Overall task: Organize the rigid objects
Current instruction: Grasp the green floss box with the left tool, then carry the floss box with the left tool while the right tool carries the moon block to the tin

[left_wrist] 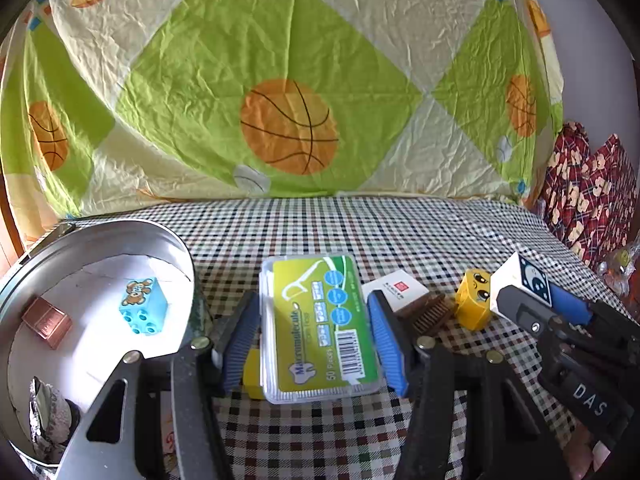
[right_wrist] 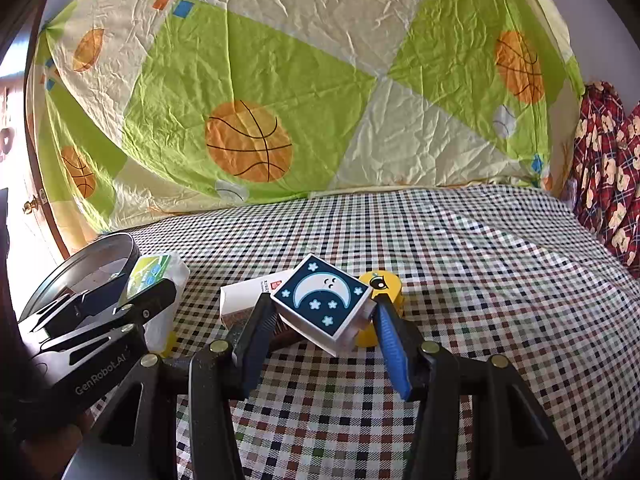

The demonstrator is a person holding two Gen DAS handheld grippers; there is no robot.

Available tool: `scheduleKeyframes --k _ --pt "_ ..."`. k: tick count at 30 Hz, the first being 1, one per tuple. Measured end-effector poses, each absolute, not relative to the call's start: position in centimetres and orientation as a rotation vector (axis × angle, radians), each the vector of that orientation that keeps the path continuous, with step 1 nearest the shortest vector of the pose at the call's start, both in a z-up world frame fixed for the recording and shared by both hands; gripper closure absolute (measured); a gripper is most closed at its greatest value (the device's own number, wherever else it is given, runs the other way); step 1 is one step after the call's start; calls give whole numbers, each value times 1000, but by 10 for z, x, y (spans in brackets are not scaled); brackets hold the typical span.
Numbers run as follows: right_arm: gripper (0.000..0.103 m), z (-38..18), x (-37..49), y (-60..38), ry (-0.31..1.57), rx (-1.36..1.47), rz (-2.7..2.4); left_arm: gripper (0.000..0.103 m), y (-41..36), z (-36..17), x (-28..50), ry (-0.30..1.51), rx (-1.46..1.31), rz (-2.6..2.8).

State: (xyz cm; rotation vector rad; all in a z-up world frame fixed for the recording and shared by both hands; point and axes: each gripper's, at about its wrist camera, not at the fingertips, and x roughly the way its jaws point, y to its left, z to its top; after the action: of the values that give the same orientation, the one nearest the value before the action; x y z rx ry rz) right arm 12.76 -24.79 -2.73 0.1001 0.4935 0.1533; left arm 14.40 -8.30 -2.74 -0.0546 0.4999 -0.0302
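Both hand-held grippers hold an item above the checked table.

The left hand-held gripper pinches a clear floss box by its long sides, a small yellow block showing just under its near left corner. The right hand-held gripper clamps a tilted moon block. Left of the floss box stands a round tin with a blue bear block, a copper piece and a foil lump inside. Between the grippers lie a white box and a brown comb, with a yellow face block just right of them.
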Motion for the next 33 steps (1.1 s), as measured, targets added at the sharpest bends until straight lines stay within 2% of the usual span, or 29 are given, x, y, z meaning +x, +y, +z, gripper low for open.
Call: scheduleKeyframes --k 33 --pt "50 -17 102 -242 338 65 130 47 -71 -15 97 316 -60 22"
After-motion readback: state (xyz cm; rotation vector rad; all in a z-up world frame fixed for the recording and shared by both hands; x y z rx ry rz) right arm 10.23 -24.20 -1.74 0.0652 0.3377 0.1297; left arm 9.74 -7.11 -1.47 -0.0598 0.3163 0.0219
